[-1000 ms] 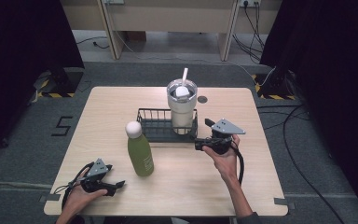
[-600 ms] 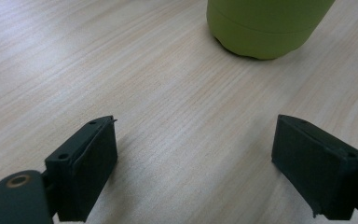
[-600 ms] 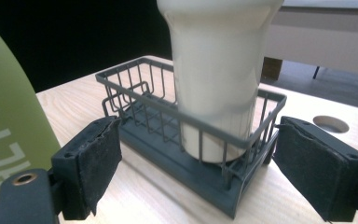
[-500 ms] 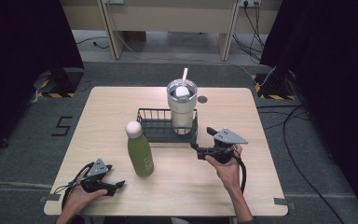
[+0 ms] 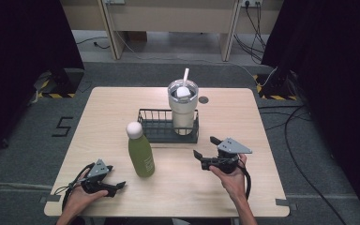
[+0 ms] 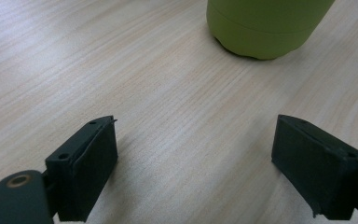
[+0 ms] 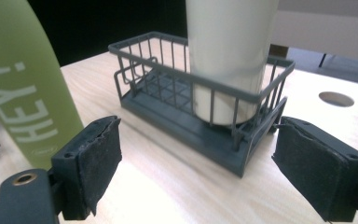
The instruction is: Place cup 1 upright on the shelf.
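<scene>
A green bottle (image 5: 140, 152) with a white cap stands upright near the middle of the wooden table (image 5: 243, 187). Behind it a dark wire basket (image 5: 157, 126) holds a pale tumbler (image 5: 183, 110) with a lid and straw at its right end. My right gripper (image 5: 204, 146) hovers in front of the basket's right end, pointing left, its jaws wide open and empty. In the right gripper view the bottle (image 7: 23, 93), basket (image 7: 168, 70) and tumbler (image 7: 228, 46) lie beyond the gripper (image 7: 196, 158). My left gripper (image 5: 117, 188) rests at the near left, open, aimed at the bottle's base (image 6: 265, 23).
A round cable hole (image 5: 203, 99) sits in the tabletop behind the basket. The table's near edge runs just under both hands. Desk legs and cables stand on the grey floor beyond the far edge; dark curtains flank both sides.
My right gripper has drawn back from the basket toward the near edge and sunk a little. The left gripper, bottle, basket and tumbler have stayed put.
</scene>
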Demonstrator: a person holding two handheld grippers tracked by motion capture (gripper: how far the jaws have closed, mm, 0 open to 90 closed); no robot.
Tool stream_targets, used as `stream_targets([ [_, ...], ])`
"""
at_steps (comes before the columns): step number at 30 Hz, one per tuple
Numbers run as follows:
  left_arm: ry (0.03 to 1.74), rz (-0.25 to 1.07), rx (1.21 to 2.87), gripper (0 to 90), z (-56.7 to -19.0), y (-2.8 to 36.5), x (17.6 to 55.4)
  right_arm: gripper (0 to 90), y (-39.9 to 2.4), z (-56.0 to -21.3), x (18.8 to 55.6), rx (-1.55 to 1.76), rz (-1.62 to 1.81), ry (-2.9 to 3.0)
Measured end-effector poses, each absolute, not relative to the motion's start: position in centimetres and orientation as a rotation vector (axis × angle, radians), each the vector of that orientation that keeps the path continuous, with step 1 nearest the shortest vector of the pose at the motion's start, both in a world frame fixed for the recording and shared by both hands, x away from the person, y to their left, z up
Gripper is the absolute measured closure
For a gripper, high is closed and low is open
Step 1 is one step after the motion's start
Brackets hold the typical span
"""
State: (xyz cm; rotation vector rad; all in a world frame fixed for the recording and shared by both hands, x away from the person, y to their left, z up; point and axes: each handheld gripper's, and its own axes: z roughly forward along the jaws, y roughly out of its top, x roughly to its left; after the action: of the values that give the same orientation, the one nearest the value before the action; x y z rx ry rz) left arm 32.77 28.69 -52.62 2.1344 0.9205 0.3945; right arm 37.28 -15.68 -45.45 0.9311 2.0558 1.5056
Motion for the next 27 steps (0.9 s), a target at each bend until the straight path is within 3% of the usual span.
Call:
stream_targets([
  [27, 0.921, 0.394, 2.134, 13.4, -52.6, 28.7, 32.8, 15.1, -17.3, -47.7, 34.4, 0.958, 1.45, 2.111],
])
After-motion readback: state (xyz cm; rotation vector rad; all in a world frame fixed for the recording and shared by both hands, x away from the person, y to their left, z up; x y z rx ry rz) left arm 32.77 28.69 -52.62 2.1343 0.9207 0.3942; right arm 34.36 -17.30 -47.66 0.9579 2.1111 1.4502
